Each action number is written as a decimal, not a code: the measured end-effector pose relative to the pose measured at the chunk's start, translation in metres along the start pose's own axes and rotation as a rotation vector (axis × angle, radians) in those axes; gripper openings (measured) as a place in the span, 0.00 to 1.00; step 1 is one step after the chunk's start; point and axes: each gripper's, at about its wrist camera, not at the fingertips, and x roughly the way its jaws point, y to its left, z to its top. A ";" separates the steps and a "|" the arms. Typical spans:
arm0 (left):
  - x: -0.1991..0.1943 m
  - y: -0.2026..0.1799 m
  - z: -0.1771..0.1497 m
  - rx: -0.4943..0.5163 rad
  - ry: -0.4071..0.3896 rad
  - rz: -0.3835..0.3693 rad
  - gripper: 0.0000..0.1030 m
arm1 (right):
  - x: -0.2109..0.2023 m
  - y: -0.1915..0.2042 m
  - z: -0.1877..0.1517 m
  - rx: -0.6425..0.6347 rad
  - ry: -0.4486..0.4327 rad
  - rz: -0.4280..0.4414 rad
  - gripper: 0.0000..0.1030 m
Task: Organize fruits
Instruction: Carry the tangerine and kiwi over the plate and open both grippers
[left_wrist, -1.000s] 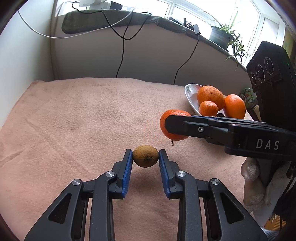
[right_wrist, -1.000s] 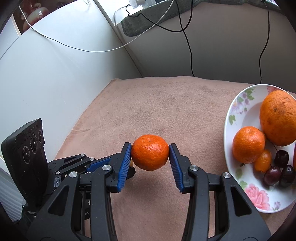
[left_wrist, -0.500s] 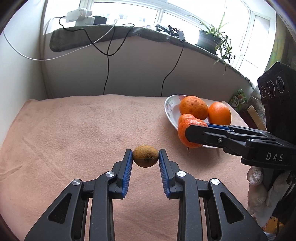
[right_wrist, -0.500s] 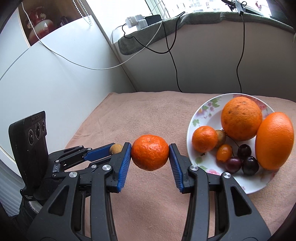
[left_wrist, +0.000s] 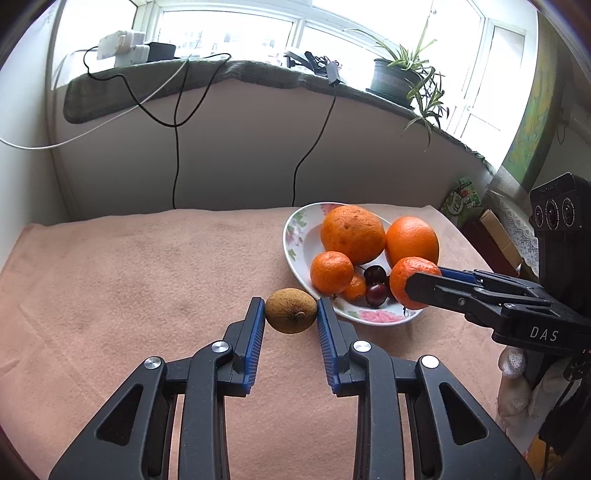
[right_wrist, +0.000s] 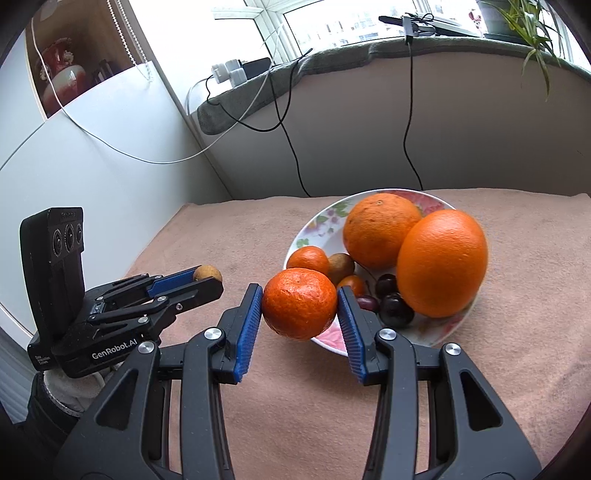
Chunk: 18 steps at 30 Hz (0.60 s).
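Note:
My left gripper (left_wrist: 291, 312) is shut on a small brown fruit (left_wrist: 291, 311) and holds it above the cloth, just left of the flowered plate (left_wrist: 295, 236). My right gripper (right_wrist: 300, 304) is shut on a mandarin (right_wrist: 300, 302) and holds it over the plate's near rim (right_wrist: 328, 341). In the left wrist view the mandarin (left_wrist: 410, 280) hangs at the plate's right side. The plate holds two large oranges (right_wrist: 380, 229), a mandarin (right_wrist: 308, 260), a brown fruit (right_wrist: 341, 267), a kumquat and dark cherries (right_wrist: 397, 310).
A pink cloth (left_wrist: 147, 280) covers the table. A wall with hanging cables (left_wrist: 175, 147) runs along the far edge, with a sill and a potted plant (left_wrist: 402, 77) above. Boxes and packets (left_wrist: 487, 229) lie beyond the table's right edge.
Both grippers have moved toward the plate with their fruits held. The mandarin now hangs over the plate's rim and the brown fruit is next to the plate.

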 end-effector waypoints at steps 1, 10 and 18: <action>0.002 -0.001 0.002 0.003 0.000 -0.001 0.26 | -0.001 -0.004 0.000 0.005 -0.002 -0.003 0.42; 0.026 -0.010 0.026 0.018 0.008 -0.011 0.26 | -0.005 -0.014 -0.004 0.000 -0.008 -0.029 0.42; 0.049 -0.014 0.045 0.026 0.024 -0.007 0.26 | 0.001 -0.010 -0.007 -0.033 0.001 -0.043 0.42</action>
